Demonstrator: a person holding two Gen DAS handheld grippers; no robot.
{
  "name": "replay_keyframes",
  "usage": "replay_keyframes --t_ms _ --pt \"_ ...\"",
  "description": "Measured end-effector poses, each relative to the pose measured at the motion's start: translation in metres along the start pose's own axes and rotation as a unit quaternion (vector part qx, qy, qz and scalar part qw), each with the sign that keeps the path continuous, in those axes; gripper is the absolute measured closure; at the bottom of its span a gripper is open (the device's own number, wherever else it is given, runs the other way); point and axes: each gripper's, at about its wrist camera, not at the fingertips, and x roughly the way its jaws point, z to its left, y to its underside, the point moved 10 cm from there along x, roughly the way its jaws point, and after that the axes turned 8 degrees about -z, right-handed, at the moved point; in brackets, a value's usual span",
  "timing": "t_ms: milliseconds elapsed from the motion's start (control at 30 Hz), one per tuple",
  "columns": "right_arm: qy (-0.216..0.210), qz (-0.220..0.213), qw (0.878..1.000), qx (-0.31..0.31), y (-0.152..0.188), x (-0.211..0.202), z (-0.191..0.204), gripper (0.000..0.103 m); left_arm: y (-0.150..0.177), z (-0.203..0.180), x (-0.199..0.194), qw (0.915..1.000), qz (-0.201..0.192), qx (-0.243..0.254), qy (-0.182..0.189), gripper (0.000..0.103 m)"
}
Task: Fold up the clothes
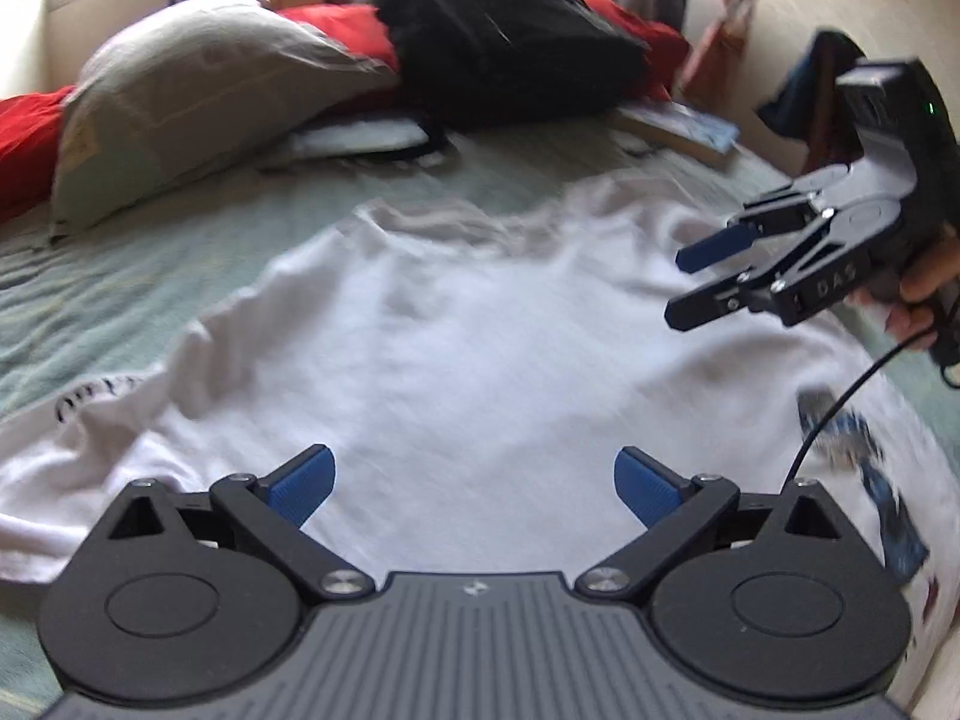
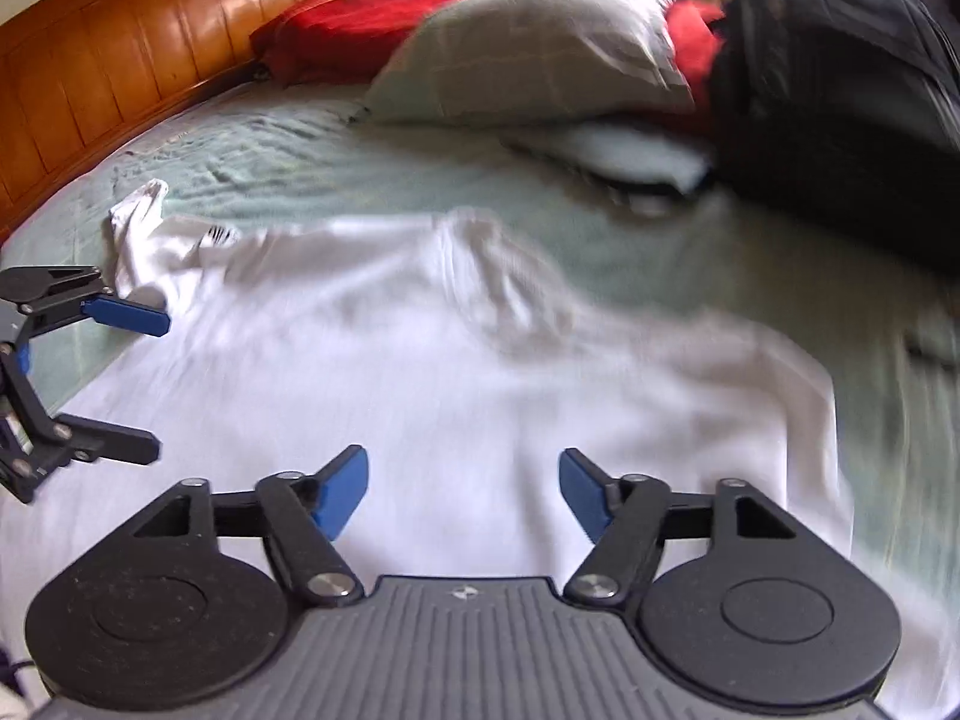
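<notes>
Bright daylight, heavy motion blur, fisheye warp at edges.

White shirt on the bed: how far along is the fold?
Done: the white shirt is spread on the green bedsheet, mostly flat, with wrinkles near the collar and a sleeve bunched at the far left. In hand: nothing; the left gripper and right gripper are both open above the fabric, gripping none of it. Left: every fold; no folded-over edge is visible yet.

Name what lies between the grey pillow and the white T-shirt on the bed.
Only bare green bedsheet separates the grey pillow from the white T-shirt; the right wrist view shows it most clearly.
</notes>
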Motion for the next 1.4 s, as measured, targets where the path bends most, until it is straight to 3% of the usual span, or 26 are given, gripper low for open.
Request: replay_keyframes --t_ms 133,233,400,533,633,733,933,1033,1100,1233,1400 --pt "0.040 0.018 0.998 0.041 0.032 0.006 -0.015 0.025 0.026 0.002 0.015 0.9993 0.027 -0.004 -0.026 0.002" --pt "0.070 -0.011 0.996 0.049 0.020 0.026 -0.036 0.022 0.020 0.026 0.023 0.9979 0.011 -0.023 -0.060 0.000" --pt "0.138 -0.030 0.988 0.058 -0.013 0.070 -0.077 0.001 0.001 0.057 0.025 0.9919 0.004 -0.061 -0.111 0.000" --pt "0.124 -0.026 0.989 0.081 -0.026 0.062 -0.081 0.001 -0.011 0.071 0.016 0.9869 0.000 -0.090 -0.134 0.004" --pt "0.094 -0.043 0.992 0.074 -0.022 0.015 -0.062 0.000 -0.013 0.042 -0.013 0.9926 -0.015 -0.068 -0.100 0.002" --pt "0.081 -0.054 0.994 0.052 0.003 -0.034 -0.039 0.000 0.000 0.004 -0.029 0.9975 -0.007 -0.021 -0.067 0.002" --pt "0.083 -0.033 0.996 0.014 0.077 -0.064 0.003 0.000 0.039 -0.058 -0.042 0.9976 0.003 0.062 -0.031 0.002" --pt "0.082 -0.012 0.996 0.027 0.104 -0.050 0.008 0.000 0.067 -0.057 -0.042 0.9975 0.027 0.046 -0.047 0.001" --pt "0.094 -0.030 0.995 0.009 0.107 -0.052 0.013 0.000 0.081 -0.054 -0.052 0.9976 0.025 0.026 -0.060 0.001" --pt "0.114 -0.026 0.993 0.026 0.113 -0.068 0.011 0.000 0.109 -0.053 -0.089 0.9964 0.031 0.008 -0.079 0.001" --pt "0.131 -0.038 0.991 0.003 0.126 -0.097 0.031 0.000 0.144 -0.051 -0.129 0.9947 0.037 -0.006 -0.095 0.001"
